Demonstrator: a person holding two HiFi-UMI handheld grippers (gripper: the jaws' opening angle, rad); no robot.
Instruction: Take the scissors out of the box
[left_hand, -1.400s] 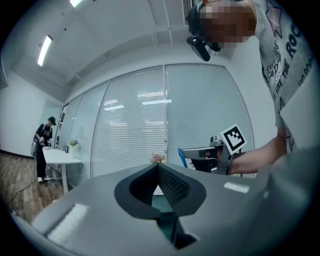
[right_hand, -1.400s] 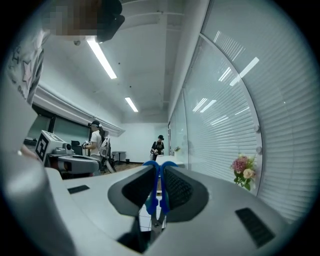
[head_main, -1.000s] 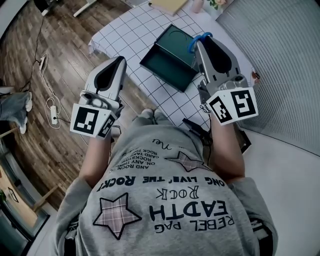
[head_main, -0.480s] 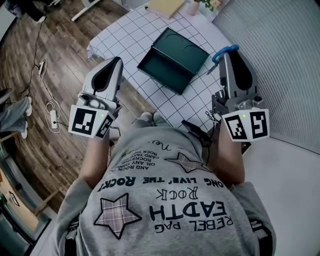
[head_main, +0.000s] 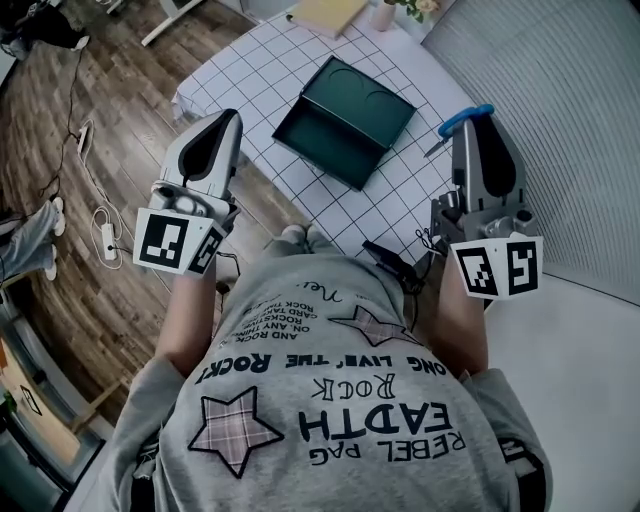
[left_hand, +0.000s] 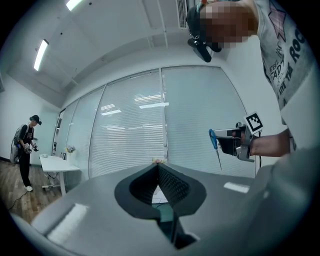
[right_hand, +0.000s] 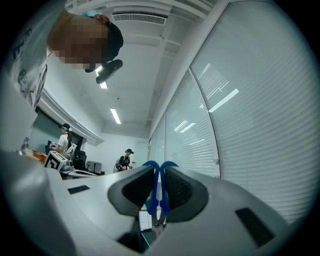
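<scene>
Wood floor (head_main: 110, 90), checked tablecloth (head_main: 250, 70) bearing green box (head_main: 345, 120); right tongs (right_hand: 159, 172) clamp scissors (right_hand: 156, 195).

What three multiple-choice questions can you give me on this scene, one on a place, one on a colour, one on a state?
1. Where are the scissors? A in a drawer; B in the right gripper; C on a chair.
2. What colour are their handles? A red; B yellow; C blue.
3. How is the left gripper? A shut, with nothing in it; B wide open; C shut on a cup.
Answers: 1 B, its jaws are closed on the handles; 2 C, blue loops show between the jaws; 3 A, its jaws meet at the tips around nothing.
</scene>
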